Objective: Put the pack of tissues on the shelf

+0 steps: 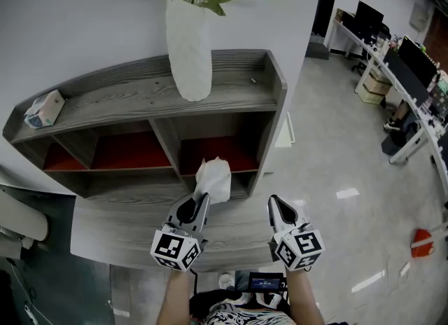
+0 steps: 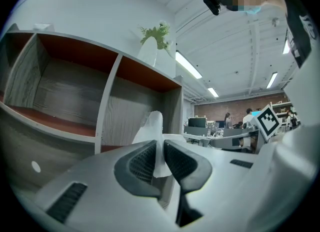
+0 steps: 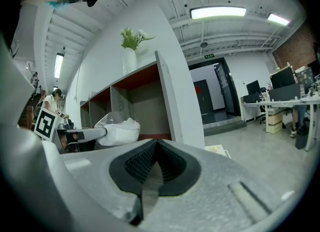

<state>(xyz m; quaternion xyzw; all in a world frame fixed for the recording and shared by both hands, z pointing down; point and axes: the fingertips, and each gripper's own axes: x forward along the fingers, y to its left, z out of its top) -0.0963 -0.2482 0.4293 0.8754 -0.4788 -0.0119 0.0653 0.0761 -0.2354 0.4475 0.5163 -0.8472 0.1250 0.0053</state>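
The pack of tissues (image 1: 213, 178) is a soft white bundle in clear wrap. My left gripper (image 1: 201, 203) is shut on its near edge and holds it up in front of the right-hand lower compartment of the grey shelf (image 1: 133, 98) with red back panels. In the left gripper view the pads pinch the wrap of the pack (image 2: 151, 132) between them (image 2: 161, 151), with the shelf divider (image 2: 107, 107) just behind. My right gripper (image 1: 280, 209) hangs to the right, shut and empty (image 3: 156, 151); from it the pack (image 3: 120, 128) shows at the left.
A white vase (image 1: 189, 43) with green leaves stands on the shelf top, and a small tissue box (image 1: 45, 108) lies at its left end. Desks with monitors (image 1: 402, 71) line the right side beyond grey floor. A low grey ledge (image 1: 119, 229) runs in front of the shelf.
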